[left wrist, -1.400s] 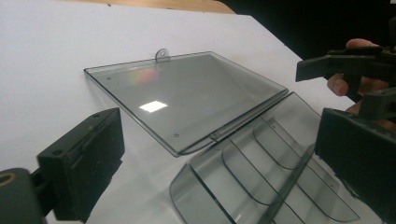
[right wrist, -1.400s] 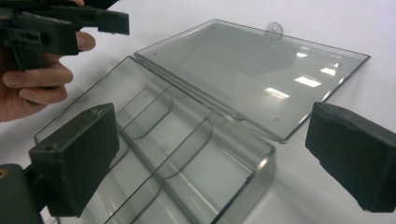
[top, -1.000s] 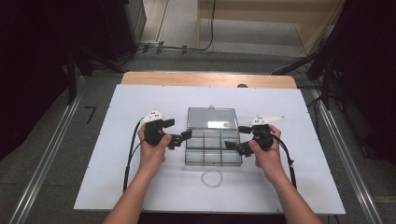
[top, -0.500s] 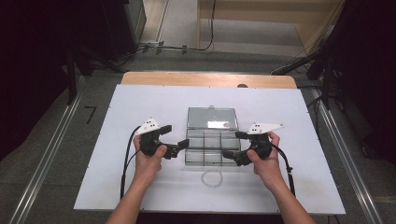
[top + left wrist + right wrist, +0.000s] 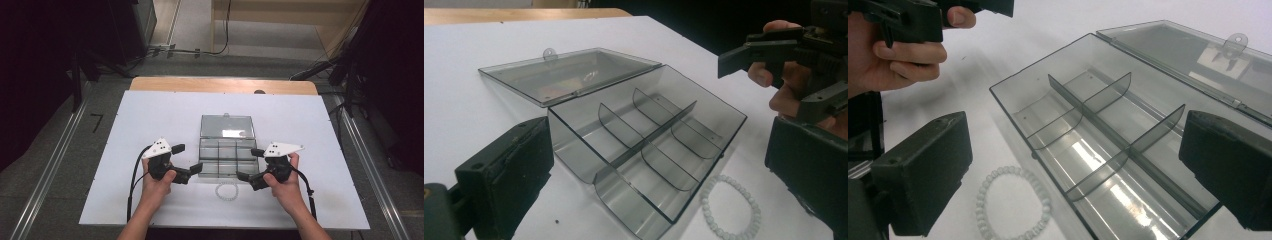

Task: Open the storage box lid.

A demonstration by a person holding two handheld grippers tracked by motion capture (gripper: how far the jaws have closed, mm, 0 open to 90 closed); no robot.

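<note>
A smoky clear plastic box (image 5: 226, 159) with several divided compartments sits mid-table, its lid (image 5: 227, 126) folded open behind it. All compartments look empty. A white bead bracelet (image 5: 227, 191) lies on the sheet just in front of the box. My left gripper (image 5: 188, 159) is open at the box's near-left corner, and my right gripper (image 5: 250, 164) is open at its near-right corner. In the left gripper view the box (image 5: 649, 145) and bracelet (image 5: 731, 207) lie between my jaws. The right gripper view also frames the box (image 5: 1098, 135) and bracelet (image 5: 1013, 205).
The white table sheet (image 5: 150, 125) has bare room on both sides of the box. A wooden strip (image 5: 225, 85) runs along its far edge. Metal rails (image 5: 50, 170) and cables flank the table on the floor.
Both grippers have drawn back from the box's sides toward the near edge, staying open. The box and bracelet have not moved.
</note>
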